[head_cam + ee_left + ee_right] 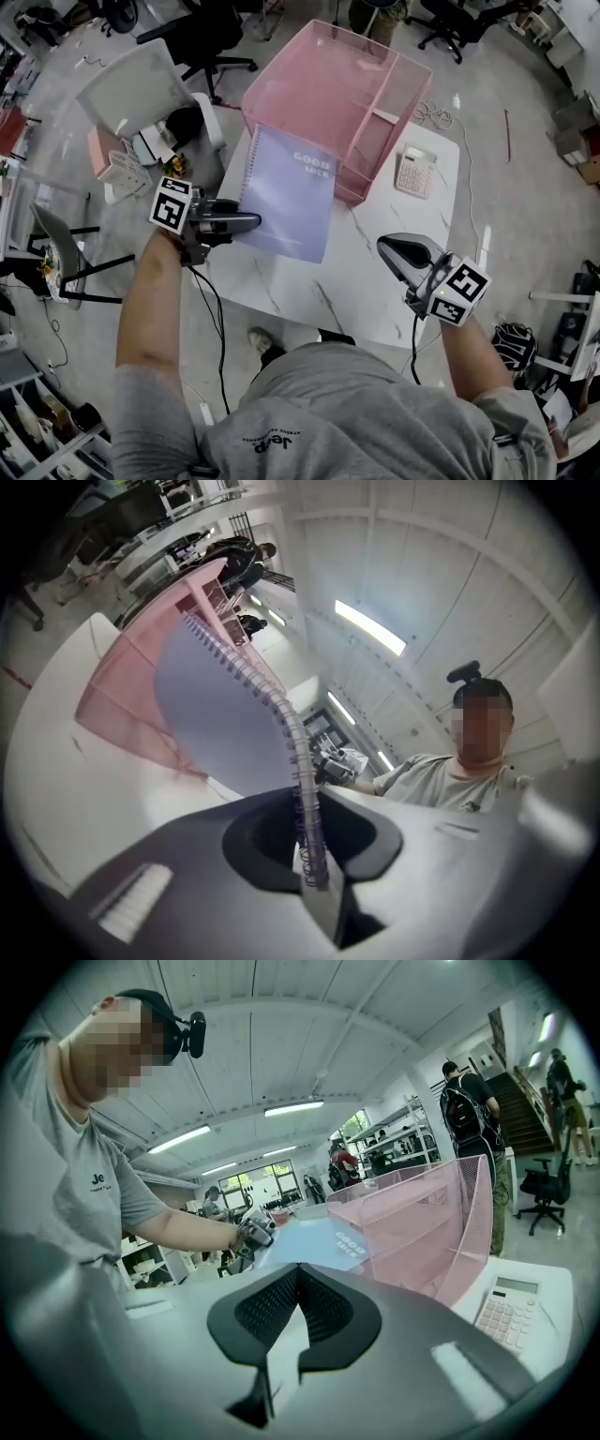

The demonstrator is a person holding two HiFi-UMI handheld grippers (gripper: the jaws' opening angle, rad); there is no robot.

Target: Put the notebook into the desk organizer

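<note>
The lavender spiral notebook (291,192) is tilted up off the white table (375,291), its far end leaning toward the pink mesh desk organizer (347,103). My left gripper (253,222) is shut on the notebook's spiral edge near its lower left corner. In the left gripper view the wire spiral (307,836) runs between the jaws, and the notebook (225,724) rises toward the organizer (131,677). My right gripper (384,247) hovers over the table's right part, shut and empty. In the right gripper view its jaws (298,1279) meet, with the notebook (319,1241) and organizer (422,1222) ahead.
A white calculator (413,171) lies on the table just right of the organizer and shows again as the calculator (511,1312) in the right gripper view. A white chair (141,89) stands left of the table. Other people stand in the background.
</note>
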